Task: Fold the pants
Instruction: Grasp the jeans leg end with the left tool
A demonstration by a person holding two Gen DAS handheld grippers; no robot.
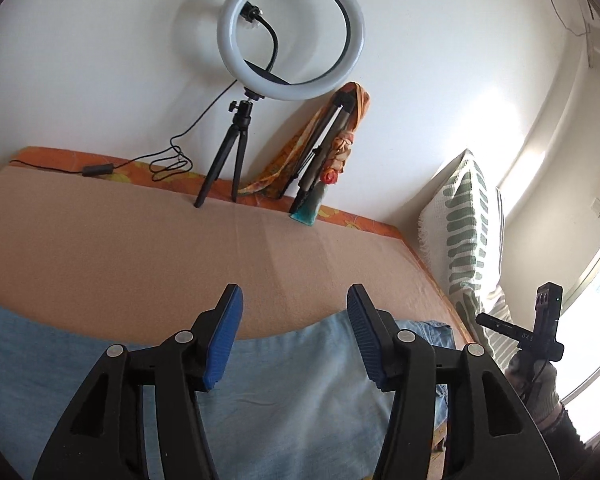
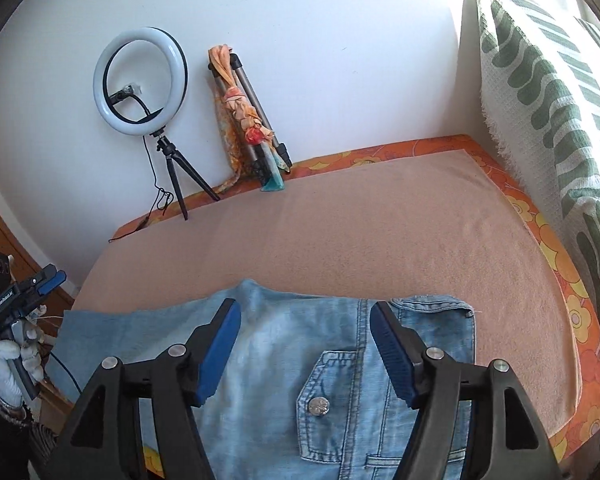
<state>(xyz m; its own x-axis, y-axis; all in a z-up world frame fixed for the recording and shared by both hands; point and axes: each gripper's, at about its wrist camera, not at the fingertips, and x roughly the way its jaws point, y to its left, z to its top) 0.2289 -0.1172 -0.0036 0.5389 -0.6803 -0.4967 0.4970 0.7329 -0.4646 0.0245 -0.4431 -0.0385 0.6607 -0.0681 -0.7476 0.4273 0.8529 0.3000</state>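
Light blue denim pants (image 2: 284, 344) lie flat on a peach blanket (image 2: 360, 232) over a bed. A back pocket with a metal button (image 2: 318, 405) faces up near the waistband. My right gripper (image 2: 306, 308) hovers open over the seat of the pants, with nothing between its blue pads. In the left wrist view my left gripper (image 1: 295, 296) is also open and empty, above the pants (image 1: 292, 392) at their far edge. The right wrist view shows the left gripper (image 2: 54, 282) off the bed's left side, held in a white-gloved hand (image 2: 8, 360).
A ring light on a small tripod (image 1: 290, 32) stands at the wall, its cable (image 1: 100, 169) trailing along the bed. A folded tripod wrapped in an orange scarf (image 1: 328, 148) leans beside it. A green-and-white pillow (image 2: 548, 92) stands at the right. An orange floral sheet (image 2: 556, 256) edges the blanket.
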